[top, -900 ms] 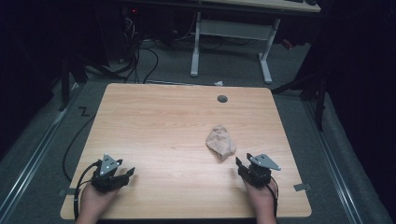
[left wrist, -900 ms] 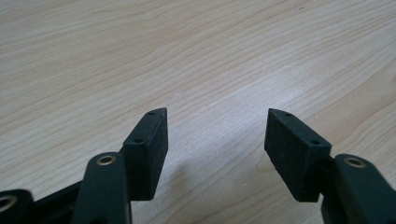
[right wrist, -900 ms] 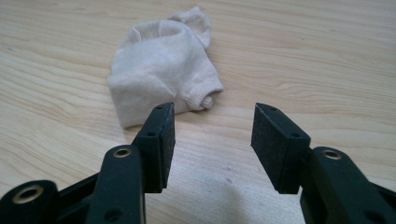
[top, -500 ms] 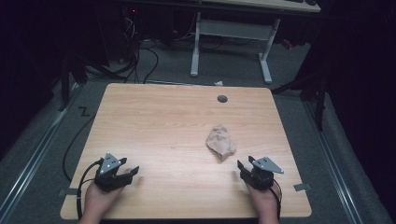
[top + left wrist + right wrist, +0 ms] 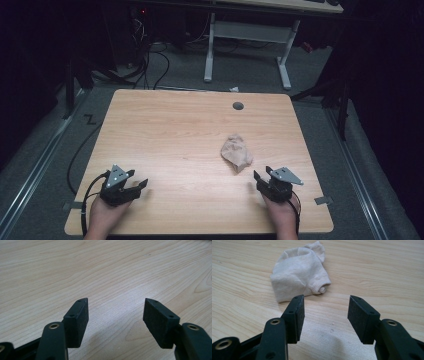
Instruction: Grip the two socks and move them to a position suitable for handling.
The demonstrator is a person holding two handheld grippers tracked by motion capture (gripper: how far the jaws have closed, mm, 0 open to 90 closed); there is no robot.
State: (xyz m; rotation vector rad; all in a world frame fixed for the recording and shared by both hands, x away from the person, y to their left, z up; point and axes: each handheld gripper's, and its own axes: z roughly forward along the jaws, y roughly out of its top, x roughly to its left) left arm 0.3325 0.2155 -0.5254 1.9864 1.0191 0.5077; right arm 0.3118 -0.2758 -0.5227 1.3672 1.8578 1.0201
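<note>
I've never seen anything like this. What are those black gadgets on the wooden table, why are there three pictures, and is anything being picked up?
There is no robot here: a person sits at the table and holds a hand tool in each hand. Each tool ends in a two-jawed claw. The picture from above shows both: the left claw and the right claw, with the person's hands coming in from the bottom edge.

The other two pictures come from small cameras that ride on the tools and look out along the black jaws. The left one looks at bare wood between its jaws. The right one looks at a small crumpled beige sock lying just ahead of it.

Both claws are open and hold nothing. The sock is the only loose thing on the table, and neither claw touches it.
</note>
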